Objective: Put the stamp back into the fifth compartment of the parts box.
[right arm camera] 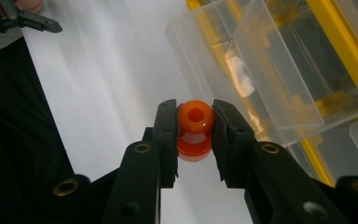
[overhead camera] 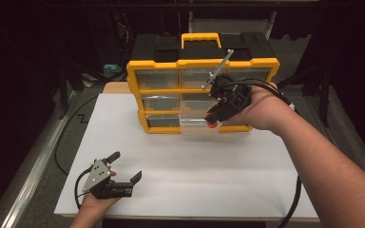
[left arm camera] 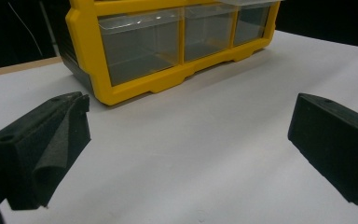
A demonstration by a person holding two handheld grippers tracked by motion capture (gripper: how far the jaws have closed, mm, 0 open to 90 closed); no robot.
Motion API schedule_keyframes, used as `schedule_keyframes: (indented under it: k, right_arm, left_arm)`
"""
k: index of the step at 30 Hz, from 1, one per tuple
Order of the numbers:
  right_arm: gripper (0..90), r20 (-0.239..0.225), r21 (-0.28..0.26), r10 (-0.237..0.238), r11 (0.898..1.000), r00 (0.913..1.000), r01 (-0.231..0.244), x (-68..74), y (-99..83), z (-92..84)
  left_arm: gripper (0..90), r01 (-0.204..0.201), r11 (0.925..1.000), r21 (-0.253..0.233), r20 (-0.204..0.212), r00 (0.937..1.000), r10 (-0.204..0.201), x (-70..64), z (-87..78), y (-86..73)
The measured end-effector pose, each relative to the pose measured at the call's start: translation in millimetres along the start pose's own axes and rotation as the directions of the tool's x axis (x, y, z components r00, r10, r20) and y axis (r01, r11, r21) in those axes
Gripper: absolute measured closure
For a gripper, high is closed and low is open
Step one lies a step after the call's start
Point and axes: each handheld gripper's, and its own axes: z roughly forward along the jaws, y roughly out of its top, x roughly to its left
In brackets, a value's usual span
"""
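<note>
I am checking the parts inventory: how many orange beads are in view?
1: the orange bead is clamped in the right gripper, beside the pulled-out clear drawer. Others may be hidden.

I can't make out any text, label, brand or number from here. The yellow organizer [overhead camera: 202,64] and its clear drawers [left arm camera: 140,49] carry no lettering I can read, and the white sheet on the desk [overhead camera: 185,166] is blank. The orange bead [right arm camera: 195,128] is unmarked.
</note>
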Motion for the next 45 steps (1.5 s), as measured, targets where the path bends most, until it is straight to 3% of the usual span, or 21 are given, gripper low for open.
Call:
schedule_keyframes:
  k: [15, 45]
  right_arm:
    - [73.3, 0.004, 0.005, 0.006, 1.0, 1.0, -0.006, -10.9, 20.7, 13.3]
    - [73.3, 0.043, 0.024, 0.041, 0.999, 0.9982, -0.042, -37.9, 37.3, 34.0]
  left_arm:
    - [0.3, -0.002, 1.0, 0.0, -0.001, 1.0, 0.002, 0.4, -0.4, 0.0]
    - [0.3, 0.002, 1.0, -0.005, 0.0, 1.0, -0.002, 1.3, -0.6, 0.1]
